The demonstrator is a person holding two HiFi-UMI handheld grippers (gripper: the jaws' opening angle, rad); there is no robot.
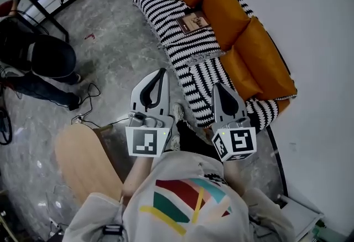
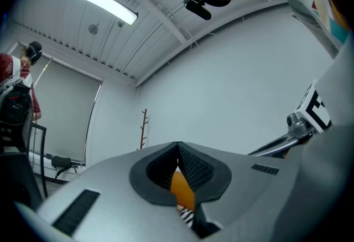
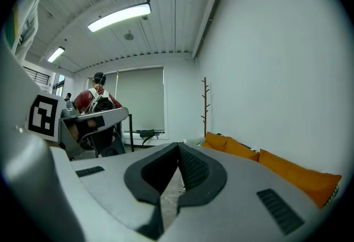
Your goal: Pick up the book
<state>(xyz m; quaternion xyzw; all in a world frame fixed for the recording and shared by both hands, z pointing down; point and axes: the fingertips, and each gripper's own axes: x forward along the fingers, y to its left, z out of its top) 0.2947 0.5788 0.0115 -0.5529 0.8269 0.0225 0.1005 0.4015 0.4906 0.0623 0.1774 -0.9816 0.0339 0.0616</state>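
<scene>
A brown-covered book lies flat on a black-and-white striped blanket draped over the orange sofa. Both grippers are held in front of the person, well short of the book, with floor and blanket between. My left gripper points toward the blanket's near edge; its jaws meet at the tips with nothing held, and a bit of orange sofa shows through the gap below. My right gripper hangs over the blanket's lower part, its jaws closed together and empty. The book does not show in either gripper view.
A person in dark clothes crouches at the left beside a black frame. Cables trail over the grey floor. A round wooden top is by my left side. A coat stand stands against the white wall.
</scene>
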